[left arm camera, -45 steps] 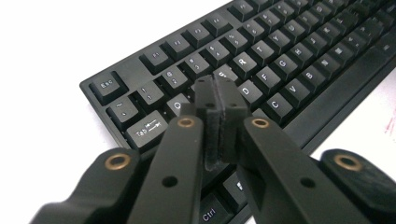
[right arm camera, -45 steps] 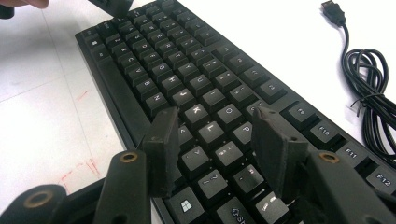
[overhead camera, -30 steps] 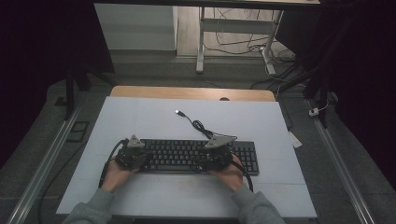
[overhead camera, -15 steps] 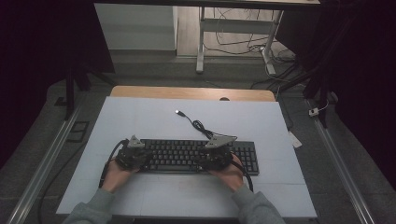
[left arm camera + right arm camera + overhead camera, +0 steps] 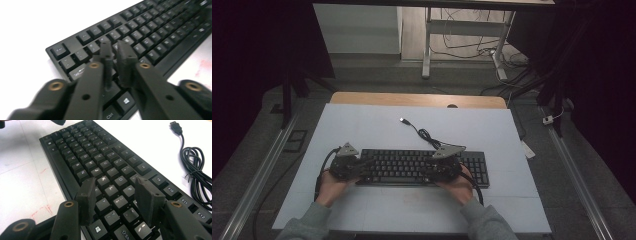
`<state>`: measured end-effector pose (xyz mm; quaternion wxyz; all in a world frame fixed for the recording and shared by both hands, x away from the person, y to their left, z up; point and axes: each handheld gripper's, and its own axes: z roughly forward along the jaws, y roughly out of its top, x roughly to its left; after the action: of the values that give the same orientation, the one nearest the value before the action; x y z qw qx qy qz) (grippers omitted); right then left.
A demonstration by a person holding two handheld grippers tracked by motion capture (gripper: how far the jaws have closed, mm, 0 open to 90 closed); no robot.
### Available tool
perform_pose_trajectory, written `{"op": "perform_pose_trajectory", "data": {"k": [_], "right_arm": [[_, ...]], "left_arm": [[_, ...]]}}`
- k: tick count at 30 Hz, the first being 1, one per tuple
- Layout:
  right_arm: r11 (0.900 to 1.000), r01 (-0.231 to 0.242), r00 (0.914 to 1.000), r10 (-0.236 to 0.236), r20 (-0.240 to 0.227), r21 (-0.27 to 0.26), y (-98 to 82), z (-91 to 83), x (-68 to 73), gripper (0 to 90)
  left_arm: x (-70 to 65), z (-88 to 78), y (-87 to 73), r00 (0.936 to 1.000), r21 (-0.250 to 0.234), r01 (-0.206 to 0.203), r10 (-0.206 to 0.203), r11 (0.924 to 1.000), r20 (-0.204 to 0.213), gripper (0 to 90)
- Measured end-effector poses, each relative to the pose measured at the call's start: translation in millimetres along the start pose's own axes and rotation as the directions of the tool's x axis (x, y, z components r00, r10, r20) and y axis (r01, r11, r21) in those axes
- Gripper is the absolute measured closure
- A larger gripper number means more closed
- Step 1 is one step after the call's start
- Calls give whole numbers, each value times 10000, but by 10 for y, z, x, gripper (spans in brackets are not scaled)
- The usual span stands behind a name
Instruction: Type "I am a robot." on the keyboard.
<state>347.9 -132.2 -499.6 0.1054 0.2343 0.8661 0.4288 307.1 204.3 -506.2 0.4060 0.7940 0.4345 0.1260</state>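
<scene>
A black keyboard lies across the near middle of the white table. My left gripper hovers over its left end. In the left gripper view the gripper points at the number row of the keyboard. Its jaws have just been opening and stand a narrow gap apart with nothing between them. My right gripper hangs over the right half of the letter keys. Seen in the right gripper view, it is open above the keyboard, around the K, L and P keys, holding nothing.
The keyboard's black cable lies bundled behind it, and its USB plug rests loose on the table. In the right gripper view the cable and plug lie to the right. A wooden strip runs along the table's far edge.
</scene>
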Motion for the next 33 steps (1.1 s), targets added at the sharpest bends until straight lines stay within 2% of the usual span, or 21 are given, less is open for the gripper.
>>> {"op": "perform_pose_trajectory", "data": {"k": [3, 5, 13, 29, 33], "right_arm": [[10000, -7, 10000, 7, 19, -6, -3, -4, -3, 513], [10000, -3, 10000, 3, 32, -12, -3, -7, -5, 510], [10000, -13, 9999, 12, 111, 11, -5, -22, -16, 507], [9999, -80, 9999, 81, 96, -74, -11, -32, -25, 506], [9999, -82, 9999, 83, 95, -71, -12, -33, -25, 506]], "left_arm": [[-8, -20, 9, 9999, -162, 110, -109, 9998, 70, 625], [-10, -28, 11, 9995, -216, 257, -253, 9994, 195, 570], [-23, -26, 18, 9983, -132, 348, -342, 9993, 462, 475], [-194, -27, 79, 9915, -110, -152, 165, 9998, 1291, 460], [-248, -17, 93, 9902, -90, -292, 301, 9995, 1363, 460]]}}
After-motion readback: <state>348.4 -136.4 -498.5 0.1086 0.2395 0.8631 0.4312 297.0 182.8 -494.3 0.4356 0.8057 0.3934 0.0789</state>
